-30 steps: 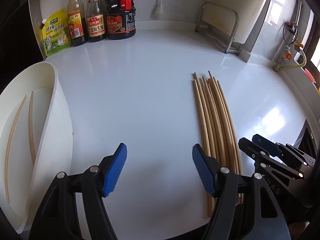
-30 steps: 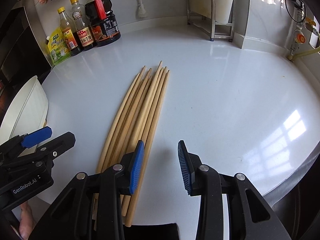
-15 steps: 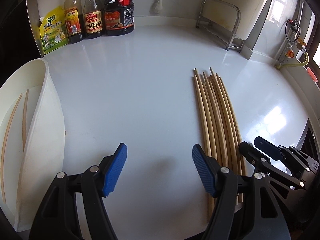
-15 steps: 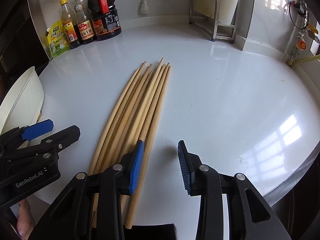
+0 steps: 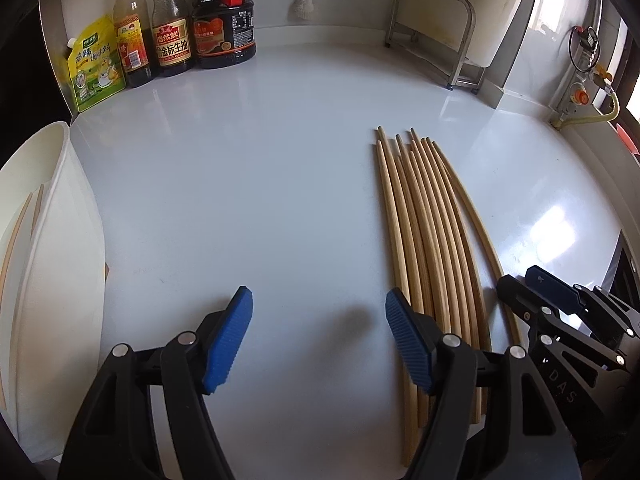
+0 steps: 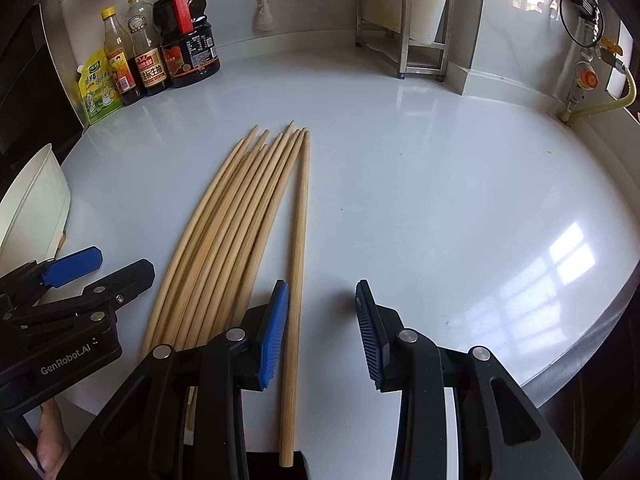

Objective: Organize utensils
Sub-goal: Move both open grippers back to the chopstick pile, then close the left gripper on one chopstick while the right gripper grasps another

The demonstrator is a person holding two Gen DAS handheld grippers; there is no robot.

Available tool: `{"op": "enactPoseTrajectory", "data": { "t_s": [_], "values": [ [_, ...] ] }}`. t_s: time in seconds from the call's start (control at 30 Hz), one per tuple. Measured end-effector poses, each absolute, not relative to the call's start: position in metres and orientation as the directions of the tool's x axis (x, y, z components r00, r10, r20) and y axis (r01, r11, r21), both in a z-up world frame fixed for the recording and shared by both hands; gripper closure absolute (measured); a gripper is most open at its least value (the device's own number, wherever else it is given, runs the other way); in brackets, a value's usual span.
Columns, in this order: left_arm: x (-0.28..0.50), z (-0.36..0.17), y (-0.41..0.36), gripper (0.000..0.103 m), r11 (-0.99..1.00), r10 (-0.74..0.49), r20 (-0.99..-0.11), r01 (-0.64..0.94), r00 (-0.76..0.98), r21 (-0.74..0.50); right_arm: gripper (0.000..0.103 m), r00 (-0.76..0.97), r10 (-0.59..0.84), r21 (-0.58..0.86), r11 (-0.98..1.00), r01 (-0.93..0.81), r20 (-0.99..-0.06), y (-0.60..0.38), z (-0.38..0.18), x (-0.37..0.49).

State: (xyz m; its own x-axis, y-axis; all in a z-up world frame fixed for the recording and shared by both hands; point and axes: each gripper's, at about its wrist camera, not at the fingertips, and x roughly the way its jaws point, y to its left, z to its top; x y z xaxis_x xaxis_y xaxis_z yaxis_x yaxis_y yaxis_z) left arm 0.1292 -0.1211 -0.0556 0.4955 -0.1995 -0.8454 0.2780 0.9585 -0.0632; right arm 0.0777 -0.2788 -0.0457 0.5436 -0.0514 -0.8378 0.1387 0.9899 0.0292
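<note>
Landmark: the bundle of chopsticks (image 5: pixel 430 240) lying flat on the white counter (image 5: pixel 248 168), tips pointing toward the back wall.

Far left of the bundle, at the counter edge, stands a white holder (image 5: pixel 60 240) with two chopsticks visible inside it. Behind it, along the back wall, stand a yellow pouch (image 5: pixel 96 66) and three sauce bottles (image 5: pixel 172 24).

The left claw (image 5: pixel 318 336) is pitched steeply down toward the counter, just left of the bundle's near ends. Its jaws are released and stand wide, with only bare counter between the blue pads; the right pad lies close beside the outermost stick.

The right claw (image 6: pixel 322 332) is also pitched steeply down, at the bundle's right side. Its jaws are released and set narrower. One chopstick (image 6: pixel 298 240), separated slightly from the rest, runs just inside the left pad; neither pad presses on it.

Behind and to the right of the bundle stands a metal rack (image 6: pixel 400 24).
</note>
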Motion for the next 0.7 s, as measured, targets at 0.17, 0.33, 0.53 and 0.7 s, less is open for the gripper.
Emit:
{"op": "enactPoseTrajectory", "data": {
  "t_s": [0.17,0.33,0.53,0.7],
  "values": [
    [0.131,-0.057,-0.126,0.035,0.956,-0.2,-0.849,0.285,0.489,-0.061,0.069,0.546,-0.043,0.052,0.986,0.158,-0.836,-0.293,-0.045,0.076],
    [0.132,-0.056,-0.13,0.035,0.954,-0.208,-0.846,0.291,0.491,-0.065,0.069,0.554,-0.025,0.08,0.983,0.165,-0.832,-0.3,-0.045,0.074],
    [0.131,-0.05,-0.135,0.033,0.946,-0.233,-0.835,0.314,0.498,-0.076,0.069,0.558,-0.023,0.082,0.983,0.162,-0.829,-0.3,-0.045,0.075],
    [0.133,-0.056,-0.14,0.032,0.946,-0.219,-0.844,0.317,0.489,-0.061,0.069,0.559,-0.023,0.082,0.983,0.163,-0.829,-0.3,-0.045,0.075]
  ]
}}
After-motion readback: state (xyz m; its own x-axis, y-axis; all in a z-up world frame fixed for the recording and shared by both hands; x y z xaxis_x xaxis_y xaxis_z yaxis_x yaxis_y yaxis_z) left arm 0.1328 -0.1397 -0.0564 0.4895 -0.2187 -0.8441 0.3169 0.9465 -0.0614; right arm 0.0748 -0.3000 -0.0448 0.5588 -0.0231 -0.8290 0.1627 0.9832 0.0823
